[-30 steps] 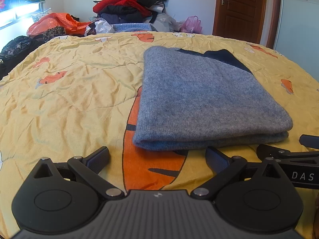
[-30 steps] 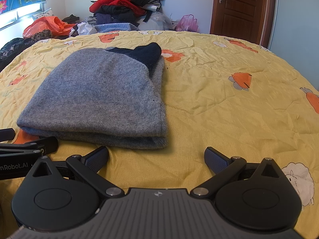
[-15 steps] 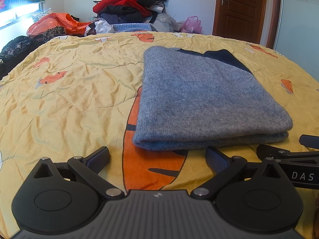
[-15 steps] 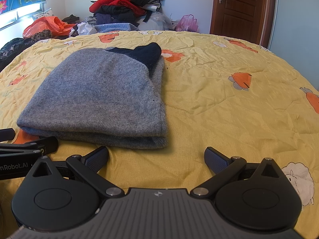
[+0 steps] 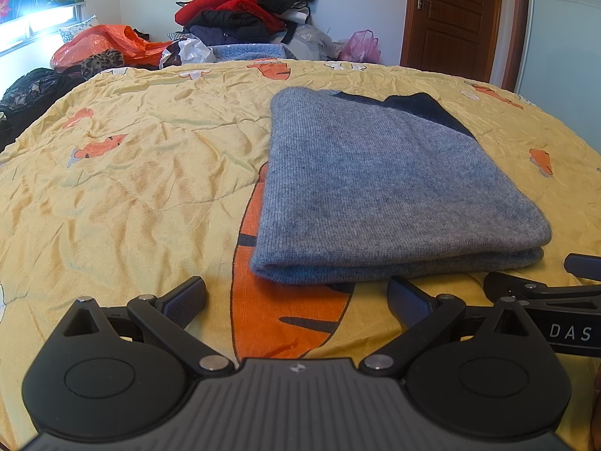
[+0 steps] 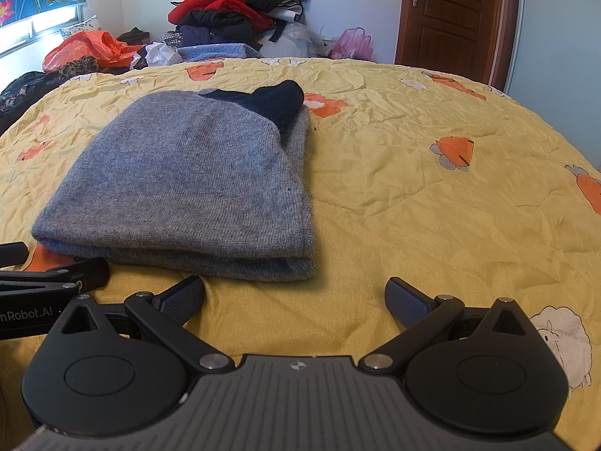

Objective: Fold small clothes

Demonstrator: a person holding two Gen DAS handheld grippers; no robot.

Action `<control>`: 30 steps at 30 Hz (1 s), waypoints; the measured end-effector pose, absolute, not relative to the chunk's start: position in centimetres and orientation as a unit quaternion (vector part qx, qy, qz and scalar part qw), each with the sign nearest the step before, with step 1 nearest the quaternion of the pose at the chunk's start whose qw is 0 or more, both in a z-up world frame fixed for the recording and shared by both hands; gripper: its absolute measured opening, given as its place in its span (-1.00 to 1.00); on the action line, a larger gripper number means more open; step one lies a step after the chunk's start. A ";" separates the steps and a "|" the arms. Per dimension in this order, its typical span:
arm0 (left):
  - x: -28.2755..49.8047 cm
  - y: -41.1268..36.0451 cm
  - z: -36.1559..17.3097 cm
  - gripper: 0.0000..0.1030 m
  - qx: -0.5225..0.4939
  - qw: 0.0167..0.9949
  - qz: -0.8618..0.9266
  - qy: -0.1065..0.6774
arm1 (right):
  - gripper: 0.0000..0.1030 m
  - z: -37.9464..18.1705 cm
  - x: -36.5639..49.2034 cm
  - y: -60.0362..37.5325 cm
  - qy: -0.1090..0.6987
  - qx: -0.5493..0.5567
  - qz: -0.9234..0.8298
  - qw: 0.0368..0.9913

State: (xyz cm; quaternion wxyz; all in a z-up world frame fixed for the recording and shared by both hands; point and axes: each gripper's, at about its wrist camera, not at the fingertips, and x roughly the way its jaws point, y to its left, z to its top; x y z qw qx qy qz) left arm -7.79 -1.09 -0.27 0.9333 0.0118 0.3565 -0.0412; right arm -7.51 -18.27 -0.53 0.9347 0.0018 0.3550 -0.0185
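A grey knitted garment (image 5: 379, 188) lies folded flat on the yellow bedspread (image 5: 131, 188), with a dark navy part (image 5: 428, 107) showing at its far end. The right wrist view shows the same garment (image 6: 195, 184) from its other side. My left gripper (image 5: 296, 297) stands open just short of the fold's near edge, with nothing between its fingers. Just as open and bare, my right gripper (image 6: 295, 295) rests off the garment's near right corner. Each gripper's fingers show at the edge of the other's view.
A heap of clothes (image 5: 244, 11) and an orange plastic bag (image 5: 101, 43) are piled against the wall past the bed's far edge. A brown door (image 5: 454, 15) stands at the back right. Bare bedspread (image 6: 432, 195) spreads right of the garment.
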 end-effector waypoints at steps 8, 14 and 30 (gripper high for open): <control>-8.9 -1.4 1.3 1.00 0.026 0.930 -0.041 0.364 | 0.98 0.9 -8.1 -18.6 0.371 0.004 -0.021 0.928; -9.3 -1.3 3.6 1.00 0.022 0.935 -0.032 0.351 | 0.99 2.8 -8.6 -19.0 0.366 0.020 -0.008 0.930; -9.2 -0.6 4.0 1.00 0.005 0.926 -0.023 0.378 | 0.99 2.9 -8.7 -18.5 0.372 0.019 -0.006 0.928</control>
